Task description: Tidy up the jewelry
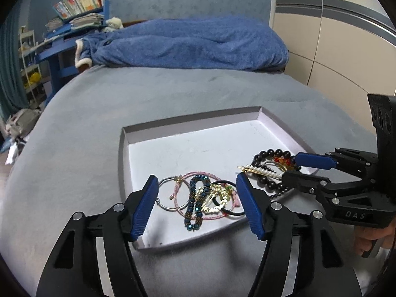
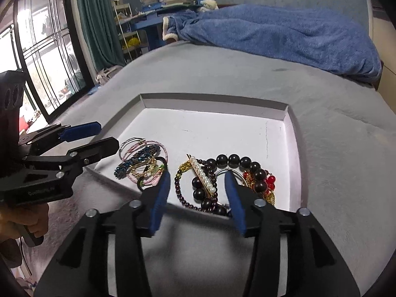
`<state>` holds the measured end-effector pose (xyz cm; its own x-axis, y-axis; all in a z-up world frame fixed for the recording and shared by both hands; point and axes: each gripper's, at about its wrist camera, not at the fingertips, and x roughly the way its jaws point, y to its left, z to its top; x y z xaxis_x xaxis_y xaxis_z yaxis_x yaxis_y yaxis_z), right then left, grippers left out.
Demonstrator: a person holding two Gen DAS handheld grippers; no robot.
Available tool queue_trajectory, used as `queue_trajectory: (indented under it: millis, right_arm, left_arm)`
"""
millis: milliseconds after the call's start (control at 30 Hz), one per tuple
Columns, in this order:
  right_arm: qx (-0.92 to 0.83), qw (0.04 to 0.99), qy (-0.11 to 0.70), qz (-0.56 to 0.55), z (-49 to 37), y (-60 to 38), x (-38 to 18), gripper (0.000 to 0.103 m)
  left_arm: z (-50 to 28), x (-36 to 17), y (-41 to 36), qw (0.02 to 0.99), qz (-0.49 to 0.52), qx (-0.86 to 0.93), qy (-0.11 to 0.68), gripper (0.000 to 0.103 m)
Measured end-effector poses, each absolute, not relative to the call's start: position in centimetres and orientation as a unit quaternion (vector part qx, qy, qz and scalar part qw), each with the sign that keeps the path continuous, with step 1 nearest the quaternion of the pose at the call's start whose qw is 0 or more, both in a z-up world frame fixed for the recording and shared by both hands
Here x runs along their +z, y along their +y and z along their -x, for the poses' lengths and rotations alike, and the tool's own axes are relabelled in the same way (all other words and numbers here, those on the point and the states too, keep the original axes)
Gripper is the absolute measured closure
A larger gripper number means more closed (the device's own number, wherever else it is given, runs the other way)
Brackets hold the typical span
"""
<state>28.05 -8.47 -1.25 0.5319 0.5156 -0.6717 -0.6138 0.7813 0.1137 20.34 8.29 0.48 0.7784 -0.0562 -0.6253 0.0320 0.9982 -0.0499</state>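
Lying in two tangled heaps near the front edge of a shallow white tray point(image 1: 188, 148), the jewelry is what both tools are aimed at. One heap, toward the window side, mixes a silver ring bangle point(image 1: 168, 195), pink cord loops, a blue beaded bracelet point(image 1: 195, 205) and a black elastic. The other holds a dark bead bracelet point(image 2: 237, 163), a pearl bar clip point(image 2: 203, 175), some gold chain and red beads point(image 2: 269, 182). The left gripper point(image 1: 196, 205) hangs over the first heap with its blue pads spread wide and nothing between them touching; the right gripper point(image 2: 198, 193) frames the second heap, jaws standing apart and likewise empty. The tray sits on a grey bed cover point(image 1: 86, 128), a blue blanket point(image 1: 198, 42) bunched at the far end. To my eye this is the sorting stage, picking a piece to separate. Next would be lowering onto one strand and pinching only that, since the loops overlap and could drag neighbours along.
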Motion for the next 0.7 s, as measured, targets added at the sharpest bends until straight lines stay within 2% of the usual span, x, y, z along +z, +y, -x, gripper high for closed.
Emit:
queue_trajectory:
  millis: [67,100,167,233,300,533,700]
  right_arm:
    - [0.324,0.876,0.353,0.062,-27.4,-9.1,-1.1,0.048]
    - [0.324,0.878,0.349,0.058,-27.0,-9.5,-1.0,0.046]
    - [0.322,0.881,0.341,0.054,-26.4,-10.1,-0.8,0.043]
    - [0.32,0.886,0.332,0.049,-25.6,-10.6,-0.6,0.039]
    - [0.317,0.891,0.322,0.048,-24.9,-11.2,-0.5,0.03]
    - [0.302,0.909,0.286,0.039,-22.3,-13.0,-0.7,0.009]
    - [0.29,0.915,0.277,0.039,-21.4,-13.5,-1.3,0.006]
  left_arm:
    - [-19.8,0.8,8.4,0.944,0.028,-0.022,0.329,0.036]
    - [-19.6,0.9,8.4,0.944,0.033,-0.022,0.329,0.032]
    - [-18.8,1.1,8.5,0.946,0.043,-0.021,0.32,0.017]
    - [-17.9,1.2,8.2,0.951,0.044,-0.017,0.306,0.013]
    - [-17.2,1.3,7.8,0.954,0.042,-0.011,0.297,0.009]
    - [-14.6,0.7,6.9,0.957,0.032,0.016,0.288,0.006]
    - [-13.2,0.4,7.1,0.959,0.04,0.024,0.279,0.006]
